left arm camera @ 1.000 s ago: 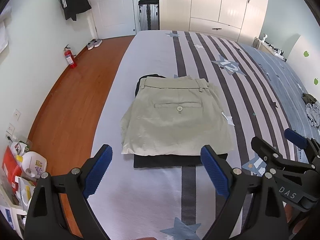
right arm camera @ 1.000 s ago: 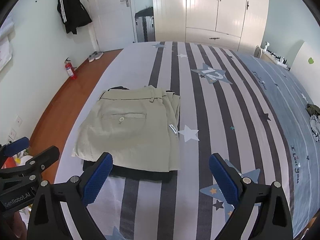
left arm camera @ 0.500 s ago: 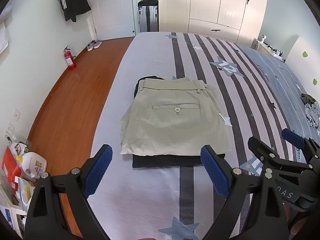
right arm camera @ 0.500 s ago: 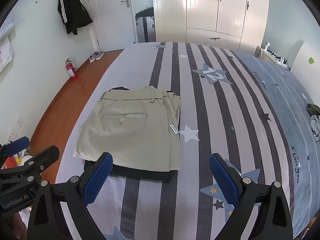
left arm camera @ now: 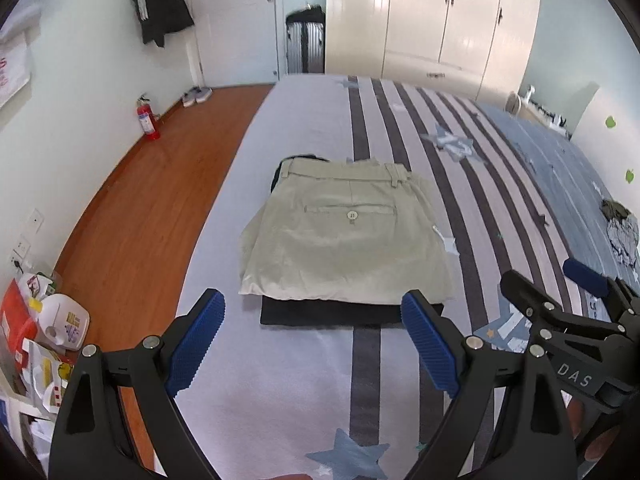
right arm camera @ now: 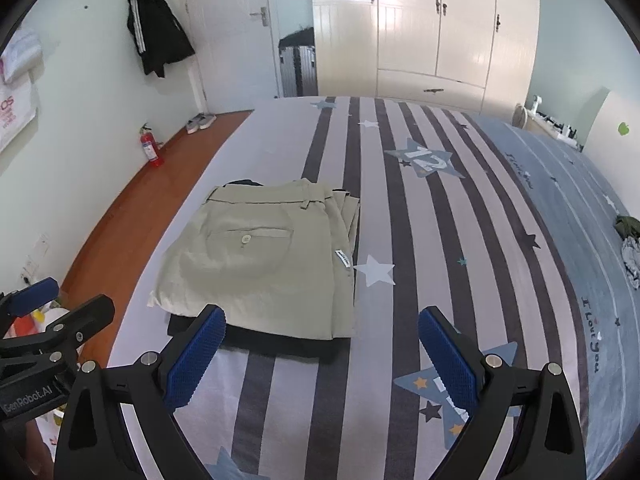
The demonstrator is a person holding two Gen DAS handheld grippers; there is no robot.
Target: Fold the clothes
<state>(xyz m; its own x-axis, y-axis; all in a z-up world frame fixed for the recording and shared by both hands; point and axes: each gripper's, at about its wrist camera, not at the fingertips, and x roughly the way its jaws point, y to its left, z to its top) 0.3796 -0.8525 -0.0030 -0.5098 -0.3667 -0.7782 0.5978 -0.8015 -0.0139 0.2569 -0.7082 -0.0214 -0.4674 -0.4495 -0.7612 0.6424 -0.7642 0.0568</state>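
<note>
1. Khaki shorts [left arm camera: 344, 240] lie folded flat at frame centre in the left wrist view, centre-left in the right wrist view [right arm camera: 260, 256]: waistband on the far side, back pocket w/ button facing up, edges roughly squared.
2. They sit on top of a dark folded garment [left arm camera: 332, 312], which peeks out along the near edge & at the upper-left corner. Reads as a stack: folded items piled in one spot, prob to keep the rest of the bed [left arm camera: 280, 380] free.
3. Left gripper [left arm camera: 312, 344], bottom of frame: fingers spread wide, nothing between them, held above the sheet just short of the stack.
4. Right gripper [right arm camera: 320, 360], bottom of its view: also spread, empty, lined up w/ the stack's right half.
5. Crumpled clothes [left arm camera: 620, 228] lie at the right edge of the frame, well apart from the stack, not folded.
6. Judgement: the shorts already lie as the task wants. Both tools released & clear fits either just let go or about to adjust; can't tell which.
</note>
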